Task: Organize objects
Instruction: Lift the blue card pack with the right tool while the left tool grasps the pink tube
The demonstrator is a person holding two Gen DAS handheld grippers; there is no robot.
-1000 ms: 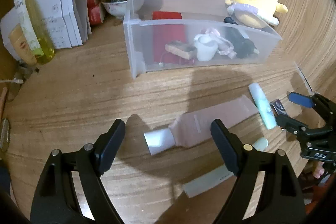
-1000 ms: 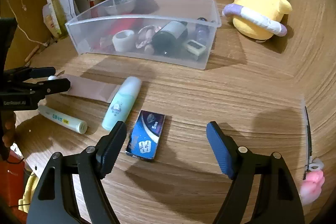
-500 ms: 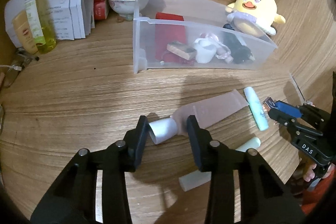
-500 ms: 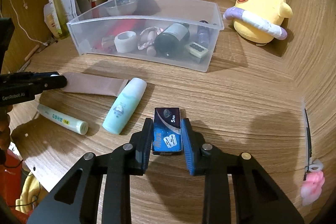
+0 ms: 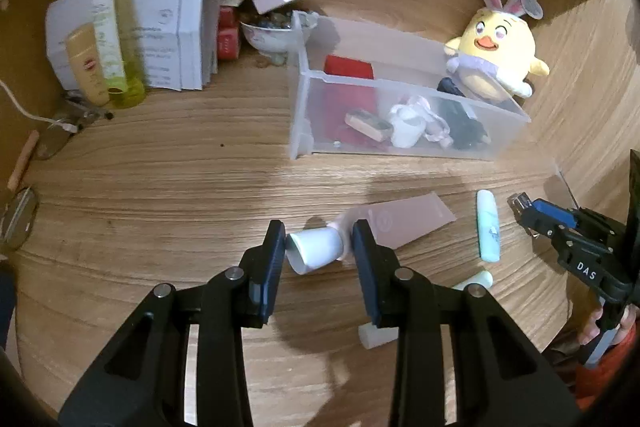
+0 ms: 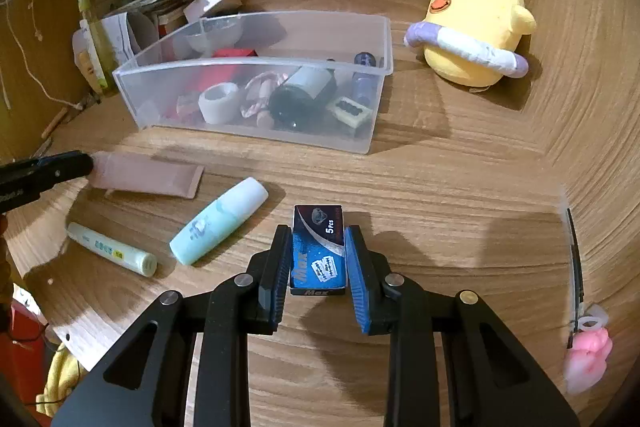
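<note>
My left gripper [image 5: 318, 247] is shut on the white cap of a pink tube [image 5: 404, 221], whose cap end is tilted up off the wooden desk. My right gripper [image 6: 318, 255] is shut on a small blue blade box [image 6: 318, 247], held just above the desk. A clear plastic bin [image 6: 256, 125] [image 5: 400, 147] stands beyond both, with a red box, a tape roll, a dark bottle and other small items inside. A mint bottle [image 6: 218, 225] [image 5: 488, 231] and a thin pale green tube [image 6: 112, 249] lie on the desk between the grippers.
A yellow chick plush [image 6: 476, 27] [image 5: 494, 55] sits right of the bin. Papers, a bowl, a spray bottle [image 5: 114, 27] and small boxes crowd the back left. A pink figure on a black strip [image 6: 586, 355] lies at the far right.
Both grippers closed from wide open: the left on the pink tube's cap, the right on the blue box. The left gripper then lifted the cap end; the blue box turned straight between the right fingers.
</note>
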